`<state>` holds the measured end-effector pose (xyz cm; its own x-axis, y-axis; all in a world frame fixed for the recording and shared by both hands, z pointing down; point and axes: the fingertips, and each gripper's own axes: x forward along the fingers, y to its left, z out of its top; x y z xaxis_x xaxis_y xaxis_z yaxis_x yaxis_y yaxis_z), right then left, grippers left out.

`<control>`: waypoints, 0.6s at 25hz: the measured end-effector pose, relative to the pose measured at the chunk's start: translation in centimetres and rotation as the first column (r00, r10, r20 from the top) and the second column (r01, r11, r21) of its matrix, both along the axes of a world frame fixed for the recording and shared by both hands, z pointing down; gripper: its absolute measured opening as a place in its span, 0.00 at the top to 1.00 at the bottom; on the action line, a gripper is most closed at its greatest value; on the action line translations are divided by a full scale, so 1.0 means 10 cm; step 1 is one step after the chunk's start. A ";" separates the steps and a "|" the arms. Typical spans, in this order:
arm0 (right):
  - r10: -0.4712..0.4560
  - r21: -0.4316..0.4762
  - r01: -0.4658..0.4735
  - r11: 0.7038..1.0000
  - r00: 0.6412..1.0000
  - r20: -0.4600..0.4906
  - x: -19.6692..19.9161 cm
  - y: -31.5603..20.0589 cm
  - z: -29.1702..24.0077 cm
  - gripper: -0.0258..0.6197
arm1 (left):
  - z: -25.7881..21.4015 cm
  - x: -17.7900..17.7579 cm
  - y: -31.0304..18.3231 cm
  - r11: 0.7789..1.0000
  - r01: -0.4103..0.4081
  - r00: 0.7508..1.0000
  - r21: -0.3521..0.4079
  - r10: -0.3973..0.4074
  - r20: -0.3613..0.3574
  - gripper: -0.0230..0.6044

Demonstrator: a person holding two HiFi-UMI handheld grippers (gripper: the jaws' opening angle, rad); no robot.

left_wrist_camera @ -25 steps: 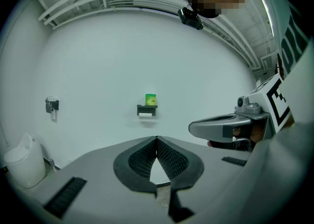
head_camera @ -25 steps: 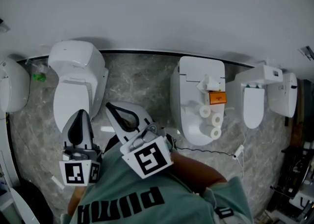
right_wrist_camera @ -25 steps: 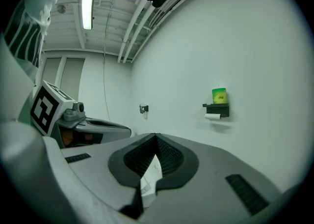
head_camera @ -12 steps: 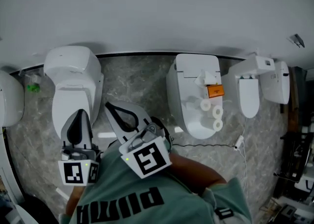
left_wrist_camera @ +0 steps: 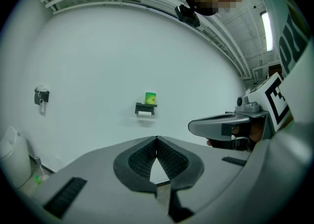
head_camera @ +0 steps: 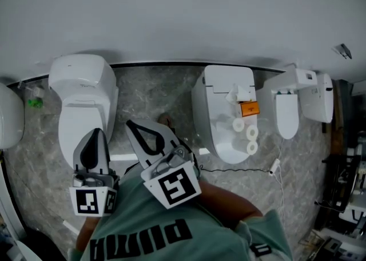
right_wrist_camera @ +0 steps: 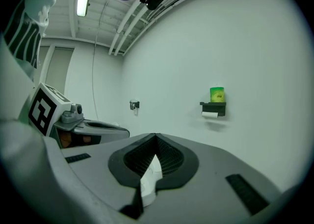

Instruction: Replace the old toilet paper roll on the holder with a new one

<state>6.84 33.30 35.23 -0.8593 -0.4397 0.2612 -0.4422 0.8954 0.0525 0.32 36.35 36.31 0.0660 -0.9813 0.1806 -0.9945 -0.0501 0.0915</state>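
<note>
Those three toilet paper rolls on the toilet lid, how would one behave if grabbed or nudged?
The toilet paper rolls look small and white: probably light and squashy if squeezed. They seem to stand on end on the toilet lid, so a nudge would likely slide or tip one; tipped, it may roll off.

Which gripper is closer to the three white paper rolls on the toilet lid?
The right. The right gripper is beside the middle toilet, with the paper rolls lying off to its right in the head view. The left gripper is farther left, by the left toilet.
</note>
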 end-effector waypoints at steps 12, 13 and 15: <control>-0.055 -0.044 0.057 0.997 0.997 0.055 -0.11 -1.00 0.07 0.95 | 0.00 -0.13 -0.89 0.995 0.089 0.995 -0.045 -0.087 0.050 0.96; -0.057 -0.047 0.060 0.997 0.997 0.058 -0.11 -1.11 0.07 0.95 | 0.01 -0.13 -0.99 0.994 0.094 0.994 -0.054 -0.091 0.054 0.96; -0.057 -0.051 0.060 0.997 0.996 0.065 -0.12 -1.33 0.07 0.95 | 0.00 -0.15 -1.18 0.993 0.102 0.993 -0.062 -0.098 0.061 0.96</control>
